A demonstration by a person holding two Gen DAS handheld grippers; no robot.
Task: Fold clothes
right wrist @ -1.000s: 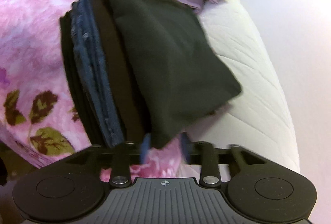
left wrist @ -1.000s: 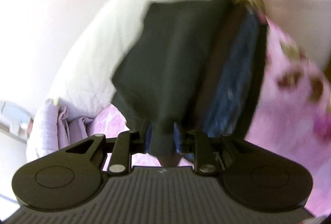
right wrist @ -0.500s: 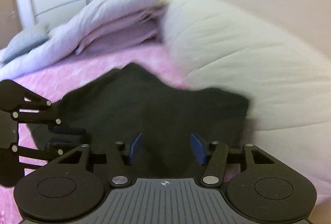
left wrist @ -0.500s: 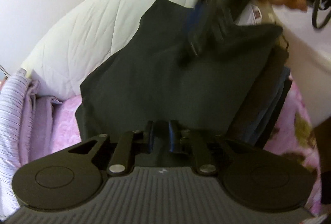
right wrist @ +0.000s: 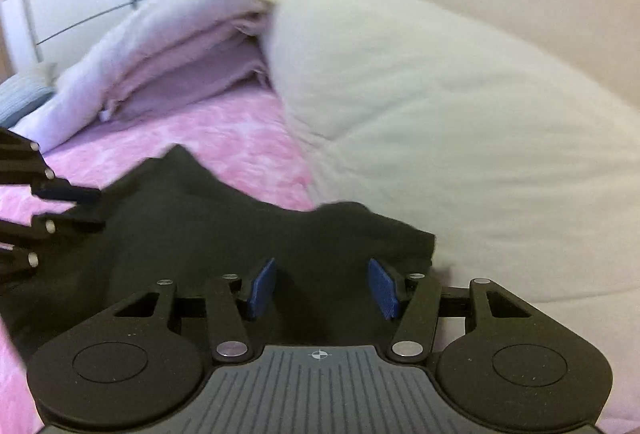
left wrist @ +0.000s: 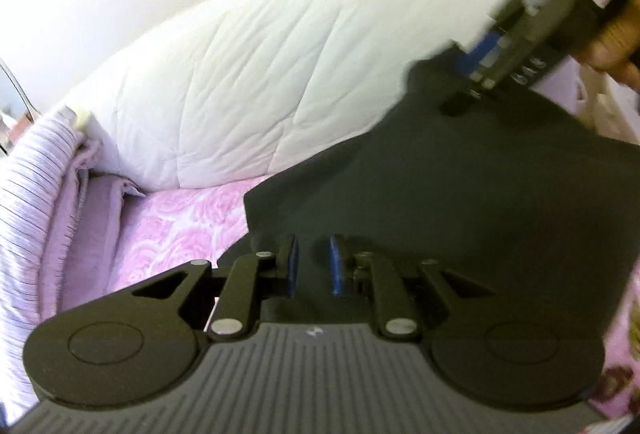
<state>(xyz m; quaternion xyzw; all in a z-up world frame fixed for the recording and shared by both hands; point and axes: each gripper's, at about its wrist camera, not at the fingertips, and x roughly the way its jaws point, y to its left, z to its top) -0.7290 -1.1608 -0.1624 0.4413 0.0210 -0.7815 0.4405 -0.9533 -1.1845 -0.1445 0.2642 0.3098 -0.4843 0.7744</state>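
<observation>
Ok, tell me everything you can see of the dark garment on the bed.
The dark garment is a plain black or very dark green cloth, matte and soft-looking, lying spread on the pink floral bedspread. Its far edge is uneven, rising to a peak, and one corner lies at the foot of the white quilted duvet. The left gripper, jaws nearly closed, and the right gripper, jaws apart, are both over it; whether either pinches the cloth cannot be told. No seams or labels show.

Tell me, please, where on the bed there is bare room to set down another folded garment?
The pink bedspread is free between the dark garment, the lilac bedding and the white duvet. In the left wrist view that strip runs along the garment's left edge. Over the garment itself both grippers crowd in.
</observation>
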